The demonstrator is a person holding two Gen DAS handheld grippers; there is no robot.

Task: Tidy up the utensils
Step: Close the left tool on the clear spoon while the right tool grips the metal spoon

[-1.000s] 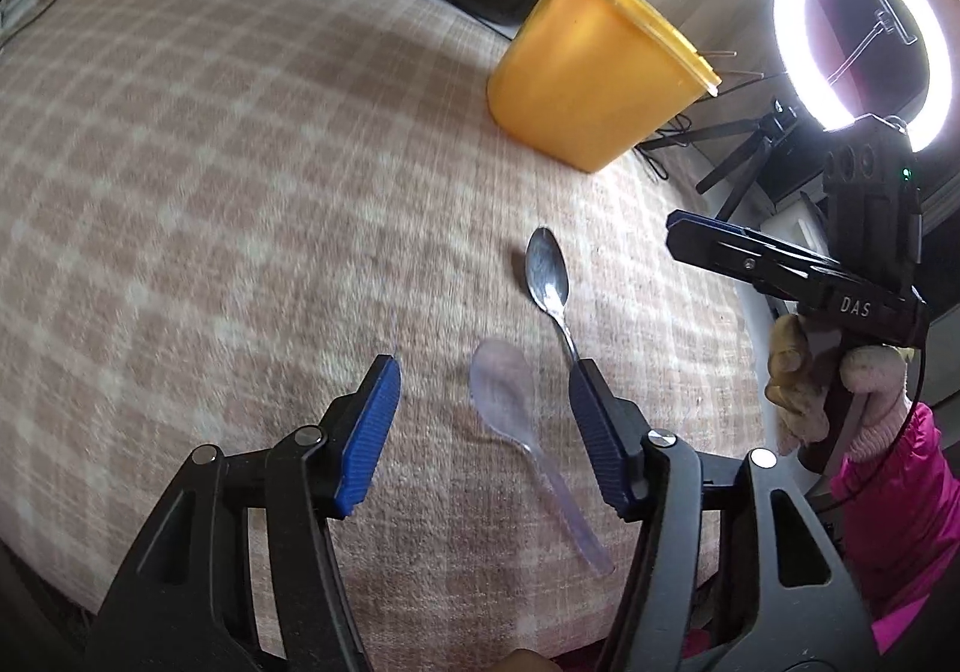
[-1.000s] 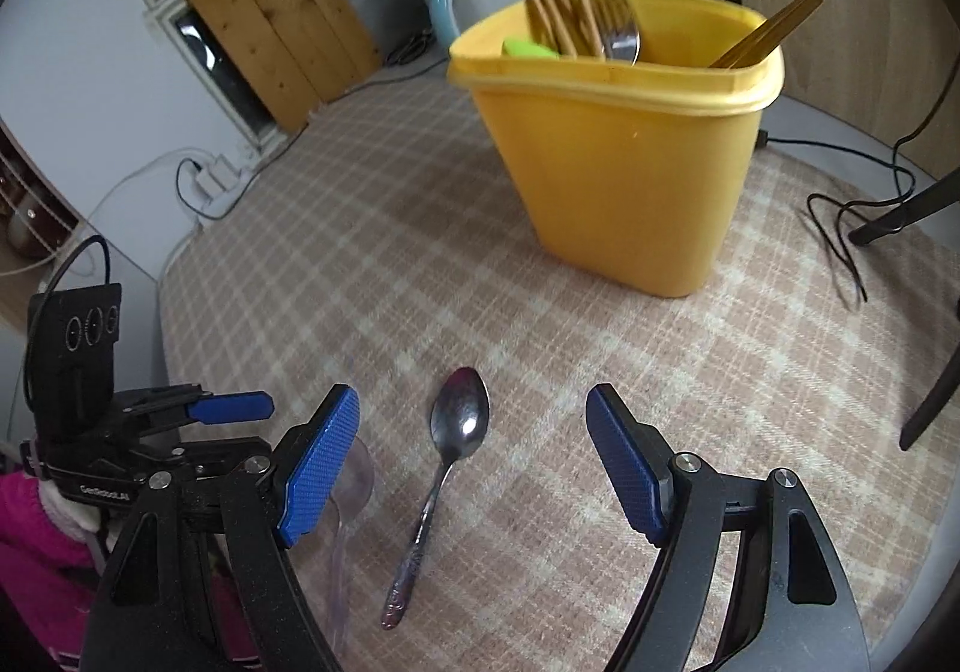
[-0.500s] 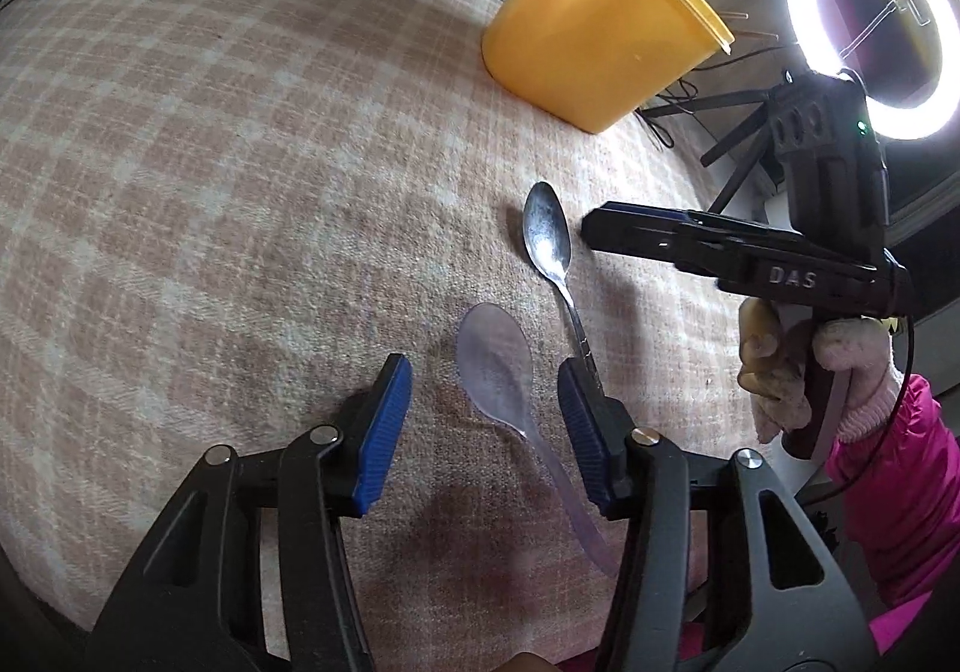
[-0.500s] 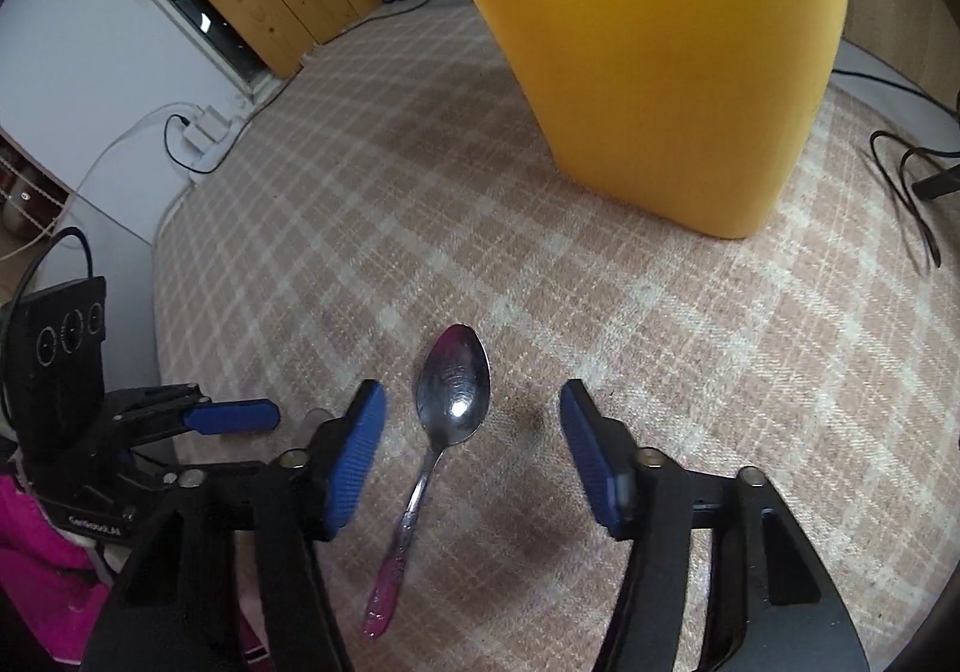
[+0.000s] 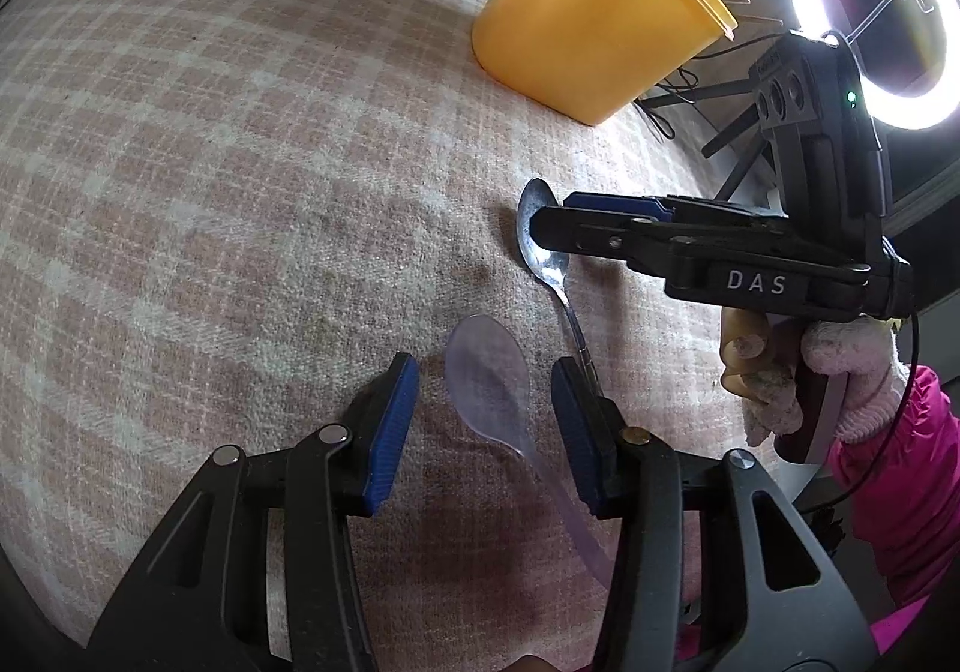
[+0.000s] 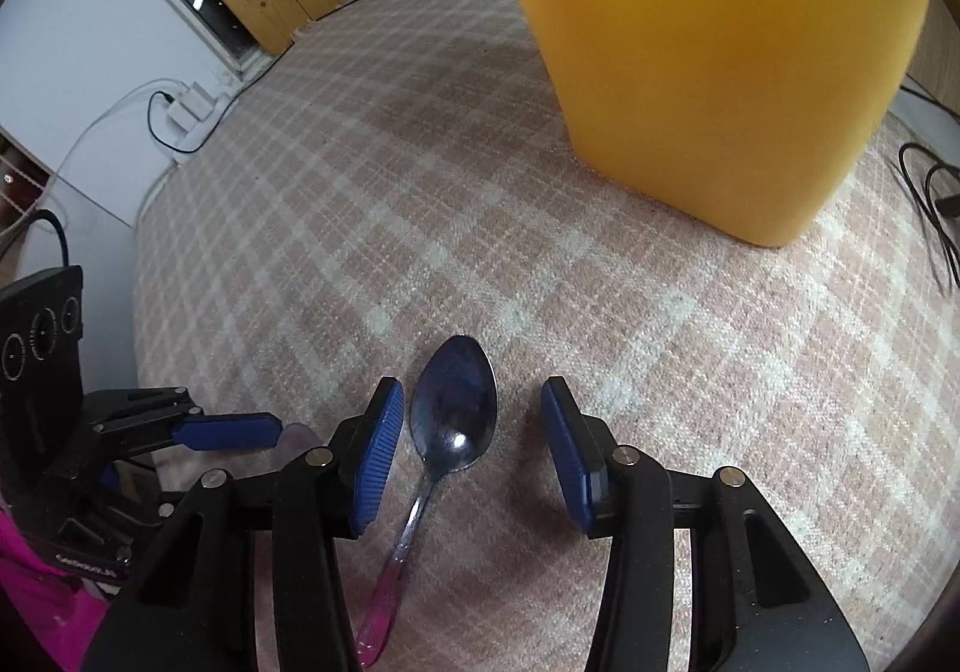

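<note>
The left tongs (image 5: 483, 414) point down at the checked worktop (image 5: 240, 192). Their jaws are closing, with the bowl of the clear plastic spoon (image 5: 489, 387) lying between the blue pads, apparently untouched. At 2 o'clock, the right tongs (image 5: 555, 213) reach in sideways over the bowl of the metal spoon (image 5: 543, 252). A gloved hand (image 5: 810, 372) holds them. The yellow bin (image 5: 588, 18) stands at 12 o'clock.

On the tablecloth (image 5: 240, 132), the plastic spoon (image 5: 489, 384) lies just left of the metal spoon (image 5: 543, 246), bin (image 5: 576, 18) behind.
</note>
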